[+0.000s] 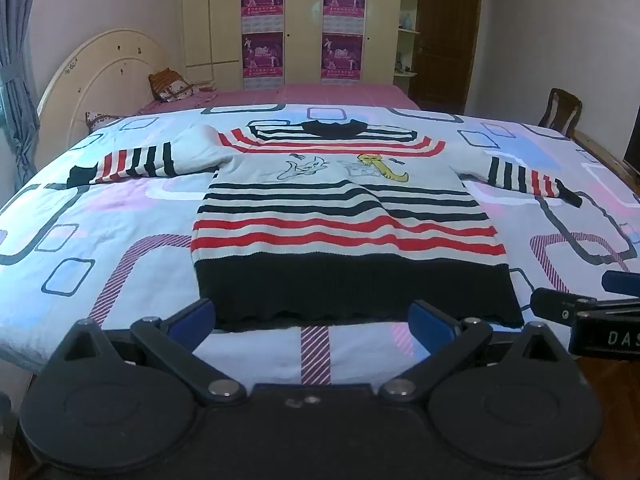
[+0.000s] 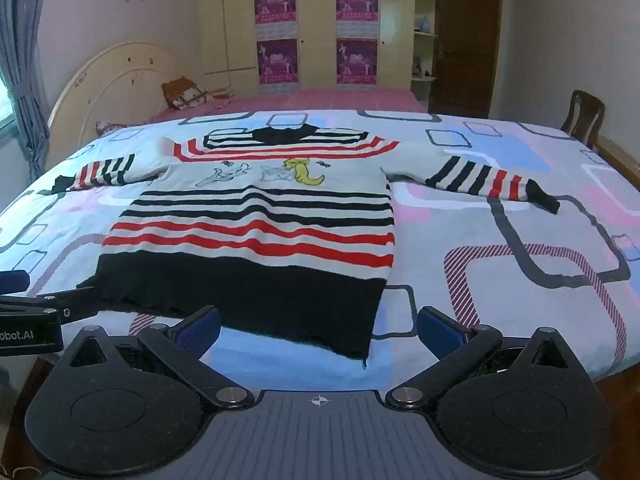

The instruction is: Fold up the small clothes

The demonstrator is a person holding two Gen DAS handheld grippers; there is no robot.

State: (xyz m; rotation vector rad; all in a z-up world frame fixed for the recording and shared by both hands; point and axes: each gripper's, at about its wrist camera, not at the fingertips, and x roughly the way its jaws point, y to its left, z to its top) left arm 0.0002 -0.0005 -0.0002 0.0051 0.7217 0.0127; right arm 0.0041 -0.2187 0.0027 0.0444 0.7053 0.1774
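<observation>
**Sweater flat on bed, both tools wide and empty**

Bed (image 1: 120, 216) cut off at the frame sides; the far pillow (image 1: 176, 86) is dim and hard to make out. Wardrobe (image 1: 292, 20) and chair (image 1: 560, 110) stand well beyond. Striped sweater (image 1: 344, 216) lies flat ahead of both tools, collar far, black hem nearest, sleeves spread sideways. Left tool (image 1: 312, 320) wide, just before the hem. Right tool (image 2: 318, 330) wide, at the hem's right corner.

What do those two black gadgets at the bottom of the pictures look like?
Each is matte black: two round discs, angled link arms with silver pivot pins, and blue ribbed pads on the fingers. The left gripper shows white letters "DAS" in the side view, the right gripper a small crosshair mark.
</observation>
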